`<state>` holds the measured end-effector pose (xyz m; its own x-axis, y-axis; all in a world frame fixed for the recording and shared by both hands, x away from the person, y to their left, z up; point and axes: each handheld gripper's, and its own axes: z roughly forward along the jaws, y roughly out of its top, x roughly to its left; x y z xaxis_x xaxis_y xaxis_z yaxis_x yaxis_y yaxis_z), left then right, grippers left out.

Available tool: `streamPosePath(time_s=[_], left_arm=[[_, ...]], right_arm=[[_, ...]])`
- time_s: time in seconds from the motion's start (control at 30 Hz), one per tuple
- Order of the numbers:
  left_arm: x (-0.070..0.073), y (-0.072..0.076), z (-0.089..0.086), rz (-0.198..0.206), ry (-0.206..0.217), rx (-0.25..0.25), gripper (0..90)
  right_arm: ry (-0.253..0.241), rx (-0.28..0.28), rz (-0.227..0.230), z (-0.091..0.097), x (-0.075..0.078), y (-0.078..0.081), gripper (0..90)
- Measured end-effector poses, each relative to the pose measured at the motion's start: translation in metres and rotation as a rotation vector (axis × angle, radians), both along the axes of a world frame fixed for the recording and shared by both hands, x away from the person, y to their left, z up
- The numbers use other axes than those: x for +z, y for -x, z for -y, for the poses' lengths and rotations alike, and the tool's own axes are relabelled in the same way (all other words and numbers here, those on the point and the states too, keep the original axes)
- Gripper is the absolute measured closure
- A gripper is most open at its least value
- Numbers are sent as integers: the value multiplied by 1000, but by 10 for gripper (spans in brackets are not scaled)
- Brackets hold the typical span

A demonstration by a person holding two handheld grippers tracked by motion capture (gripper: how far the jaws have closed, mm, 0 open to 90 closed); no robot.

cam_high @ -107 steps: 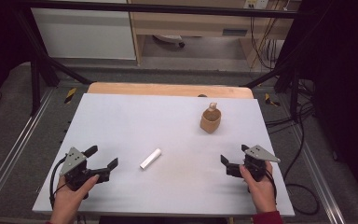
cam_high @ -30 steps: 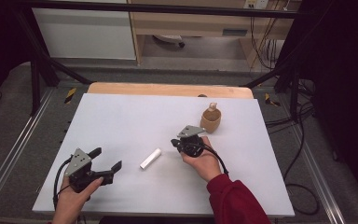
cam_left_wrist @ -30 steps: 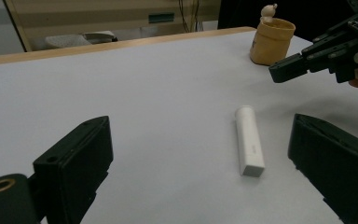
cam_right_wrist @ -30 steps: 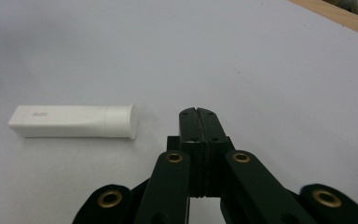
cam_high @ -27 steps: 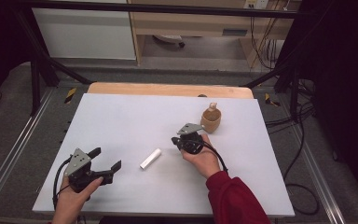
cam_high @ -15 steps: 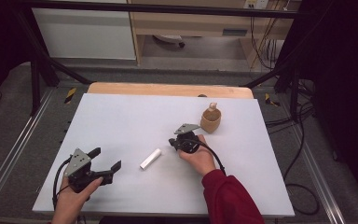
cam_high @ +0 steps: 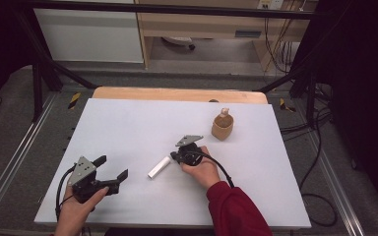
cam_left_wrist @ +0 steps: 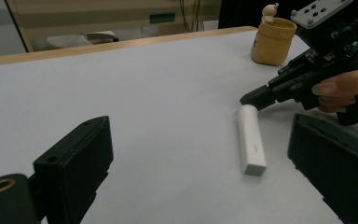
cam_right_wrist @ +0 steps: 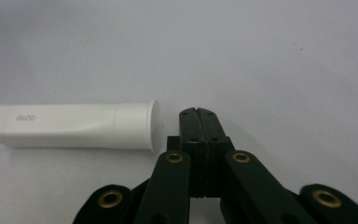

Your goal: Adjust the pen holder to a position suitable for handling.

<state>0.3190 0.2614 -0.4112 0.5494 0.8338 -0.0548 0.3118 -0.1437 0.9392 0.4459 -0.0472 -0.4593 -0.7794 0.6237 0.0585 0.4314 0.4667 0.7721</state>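
Looking along my right gripper, I cannot tell if its closed jaws touch the white glue tube; they sit just beside its round end, holding nothing. My left gripper is open wide and empty, near the table's front edge. Farther away stands a tan pot; behind are shelves and cables.

Tube between both tongs, pouch behind.
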Motion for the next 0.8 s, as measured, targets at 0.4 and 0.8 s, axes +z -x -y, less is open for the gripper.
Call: streamPosePath(time_s=[0.4, 0.8], left_arm=[[0, 0, 1, 0, -2, -4, 68], [-1, 0, 0, -5, -4, -5, 68]], right_arm=[[-4, 31, -8, -5, 2, 2, 900], [11, 59, -8, -11, 2, 6, 900]])
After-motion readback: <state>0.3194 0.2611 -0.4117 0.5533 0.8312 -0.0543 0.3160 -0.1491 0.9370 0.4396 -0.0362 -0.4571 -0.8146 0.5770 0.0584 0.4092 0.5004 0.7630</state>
